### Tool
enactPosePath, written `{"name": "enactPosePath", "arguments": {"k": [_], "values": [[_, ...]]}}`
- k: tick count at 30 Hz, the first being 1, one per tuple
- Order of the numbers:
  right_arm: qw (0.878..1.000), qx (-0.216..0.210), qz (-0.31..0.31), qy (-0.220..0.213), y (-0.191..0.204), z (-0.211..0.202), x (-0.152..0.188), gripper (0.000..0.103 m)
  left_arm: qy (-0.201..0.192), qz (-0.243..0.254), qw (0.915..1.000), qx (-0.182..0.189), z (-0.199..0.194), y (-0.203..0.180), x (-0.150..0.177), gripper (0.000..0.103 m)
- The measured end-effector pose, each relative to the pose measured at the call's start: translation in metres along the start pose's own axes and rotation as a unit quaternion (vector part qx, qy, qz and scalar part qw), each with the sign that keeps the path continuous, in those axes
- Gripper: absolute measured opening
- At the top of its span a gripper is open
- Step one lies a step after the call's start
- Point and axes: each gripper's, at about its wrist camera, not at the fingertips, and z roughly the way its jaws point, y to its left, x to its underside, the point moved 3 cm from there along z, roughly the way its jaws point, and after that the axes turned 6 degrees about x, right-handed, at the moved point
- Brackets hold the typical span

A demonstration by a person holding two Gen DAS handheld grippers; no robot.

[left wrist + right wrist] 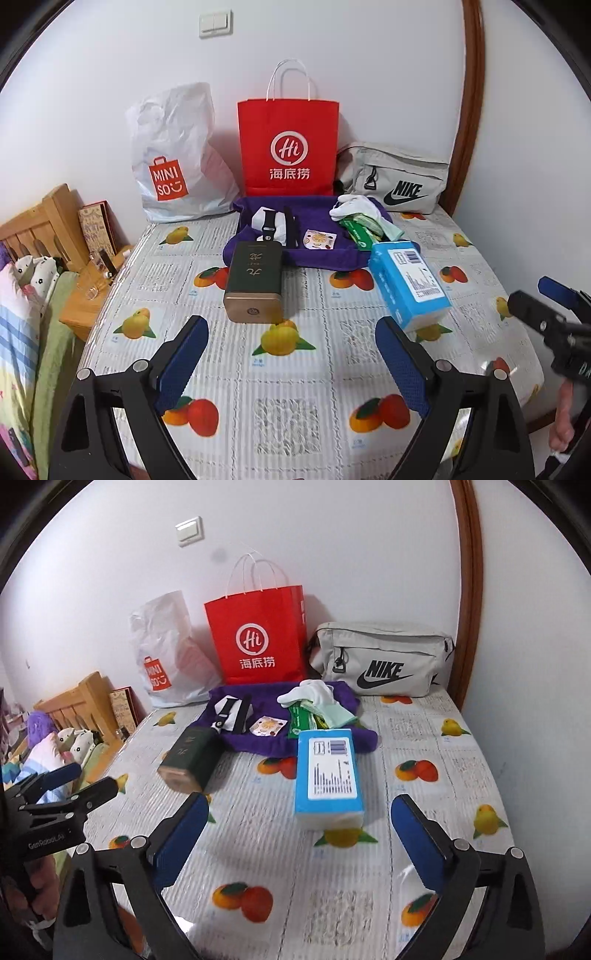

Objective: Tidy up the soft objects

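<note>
A purple towel (317, 254) (266, 738) lies at the back of the table, with a white glove (351, 206) (310, 694), green packets (360, 229) (303, 720), a black strap (267, 225) and a small sticker pack (318, 239) on it. A blue tissue pack (408, 284) (328, 775) lies in front of the towel on the right, a dark green box (255, 282) (192, 758) on the left. My left gripper (291, 328) is open and empty above the tablecloth. My right gripper (299, 808) is open and empty, just short of the tissue pack.
A white MINISO plastic bag (173, 162) (166, 657), a red paper bag (288, 147) (258, 638) and a grey Nike pouch (399, 181) (380, 661) stand against the back wall. A bed and wooden nightstand (85, 302) are left of the fruit-print table (288, 406).
</note>
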Motion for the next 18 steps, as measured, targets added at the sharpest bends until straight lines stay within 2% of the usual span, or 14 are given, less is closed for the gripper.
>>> {"name": "enactPosePath", "arguments": {"k": [3, 18], "values": [[1.000, 0.019, -0.004, -0.011, 0.002, -0.017, 0.014, 0.099, -0.008, -0.001, 1.0000, 0.002, -0.011, -0.006, 0.006, 0.093], [1.000, 0.018, 0.009, -0.016, 0.004, -0.042, 0.029, 0.099, -0.026, -0.006, 0.9996, -0.002, -0.039, -0.010, 0.023, 0.094]]}}
